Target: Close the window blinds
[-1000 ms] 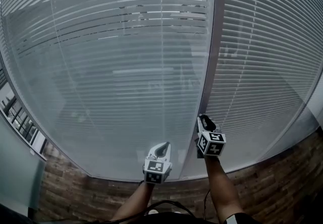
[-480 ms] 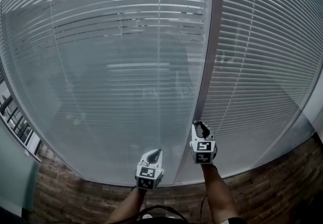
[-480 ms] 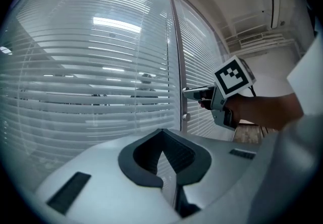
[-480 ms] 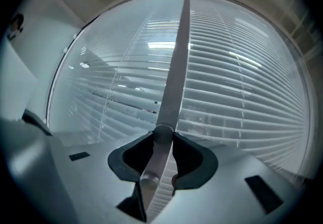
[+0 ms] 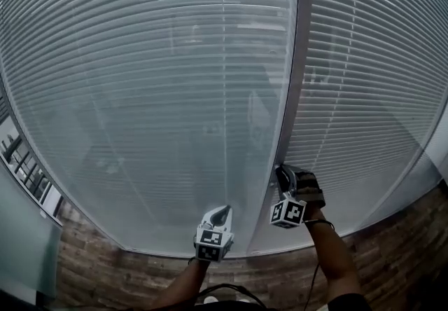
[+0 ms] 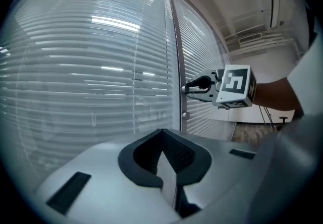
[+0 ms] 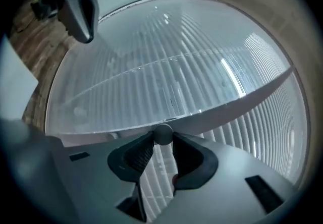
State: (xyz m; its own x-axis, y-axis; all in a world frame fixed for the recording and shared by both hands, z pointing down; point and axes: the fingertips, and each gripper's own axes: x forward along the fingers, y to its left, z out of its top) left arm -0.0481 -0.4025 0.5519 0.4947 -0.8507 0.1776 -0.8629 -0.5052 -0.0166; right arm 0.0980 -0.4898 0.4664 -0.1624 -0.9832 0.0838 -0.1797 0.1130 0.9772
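Glass wall w/ blinds [image 5: 154,92], slats horizontal; right tongs [image 5: 283,172] pinch knob [image 7: 162,133].

A grey frame post [image 5: 297,57] stands upright between a wide glass pane [image 5: 140,92] on its left and a second pane [image 5: 378,78] on its right. Below the post runs brown wood-plank floor [image 5: 91,260] (rather dim). Light strips [image 6: 116,23] glint in the left pane.

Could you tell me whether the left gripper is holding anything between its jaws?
No, the left gripper has its jaws together with nothing between them.
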